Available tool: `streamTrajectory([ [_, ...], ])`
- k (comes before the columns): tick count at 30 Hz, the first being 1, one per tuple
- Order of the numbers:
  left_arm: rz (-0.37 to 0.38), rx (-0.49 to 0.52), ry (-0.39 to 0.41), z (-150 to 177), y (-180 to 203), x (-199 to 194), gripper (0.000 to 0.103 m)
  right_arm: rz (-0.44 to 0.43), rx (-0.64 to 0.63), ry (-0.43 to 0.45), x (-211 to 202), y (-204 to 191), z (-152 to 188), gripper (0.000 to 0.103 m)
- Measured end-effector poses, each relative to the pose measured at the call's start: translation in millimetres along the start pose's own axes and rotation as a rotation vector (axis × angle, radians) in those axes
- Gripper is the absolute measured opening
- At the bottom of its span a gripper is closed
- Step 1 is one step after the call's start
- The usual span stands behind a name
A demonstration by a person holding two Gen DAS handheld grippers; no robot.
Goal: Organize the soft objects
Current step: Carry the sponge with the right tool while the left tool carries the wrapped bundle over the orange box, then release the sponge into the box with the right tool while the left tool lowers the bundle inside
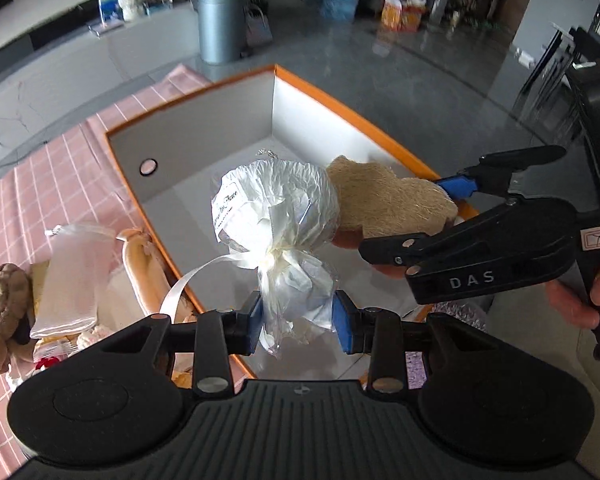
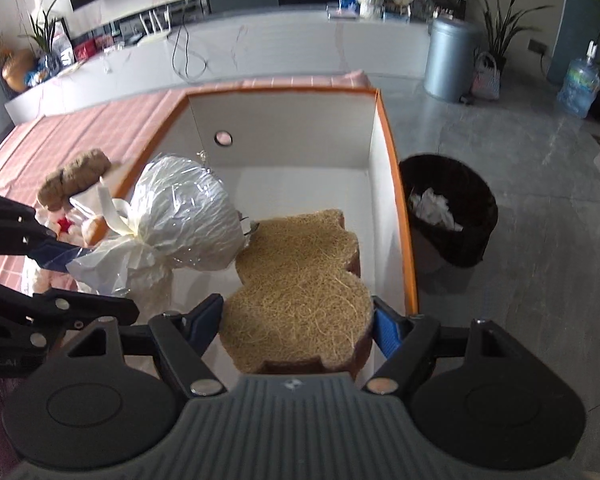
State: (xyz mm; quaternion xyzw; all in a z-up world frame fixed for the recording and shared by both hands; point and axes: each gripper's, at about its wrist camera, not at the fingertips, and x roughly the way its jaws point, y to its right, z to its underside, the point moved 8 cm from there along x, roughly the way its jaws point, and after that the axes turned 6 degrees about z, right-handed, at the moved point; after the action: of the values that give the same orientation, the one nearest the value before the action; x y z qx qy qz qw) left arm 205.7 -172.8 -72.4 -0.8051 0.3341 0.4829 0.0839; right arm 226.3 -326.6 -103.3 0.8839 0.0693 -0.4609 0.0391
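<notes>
Crinkled clear plastic wraps the white bundle (image 1: 274, 200), whose tied neck the left claw (image 1: 298, 318) pinches above the orange-rimmed box (image 1: 340, 110) at the table's edge. Beside it, touching, the right claw (image 2: 298, 320) clamps a coarse straw-coloured loofah pad (image 2: 300, 280) over the same box.

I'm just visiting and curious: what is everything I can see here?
Storage box: one, white with orange rim, on the table.
Wrapped bundle: one, cream, ribbon-tied, held over the box.
Loofah sponge: one, tan, held over the box.
Tablecloth: one, pink checked.
Plush toy: one, brown, beside the box.
Waste bin: one, black, on the floor.
Pedal bin: one, grey.
Water jug: one, blue.
Left gripper: clamping the bundle's neck.
Right gripper: clamping the sponge.
</notes>
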Motion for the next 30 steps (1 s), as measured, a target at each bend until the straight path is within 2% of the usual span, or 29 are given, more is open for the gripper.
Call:
streamTrajectory([
  [3,-0.006,-0.010,-0.084,0,-7,14,0.042,-0.019,-0.012,-0.047,13,0,-1,0.076],
  [6,-0.020,-0.018,-0.153,-3,-12,26,0.043,0.008,-0.077,-0.081,20,-9,-1,0.076],
  [12,-0.040,0.012,-0.225,-1,-13,34,0.049,0.038,-0.128,-0.137,26,-18,2,0.077],
  [20,-0.031,0.011,-0.230,4,-19,35,0.058,0.057,-0.146,-0.156,29,-16,1,0.078],
  [27,0.015,0.019,-0.224,-10,-18,38,0.071,0.070,-0.160,-0.154,27,-18,0,0.085],
  [30,0.012,0.023,-0.212,-12,-17,35,0.072,0.066,-0.155,-0.148,22,-17,1,0.088],
])
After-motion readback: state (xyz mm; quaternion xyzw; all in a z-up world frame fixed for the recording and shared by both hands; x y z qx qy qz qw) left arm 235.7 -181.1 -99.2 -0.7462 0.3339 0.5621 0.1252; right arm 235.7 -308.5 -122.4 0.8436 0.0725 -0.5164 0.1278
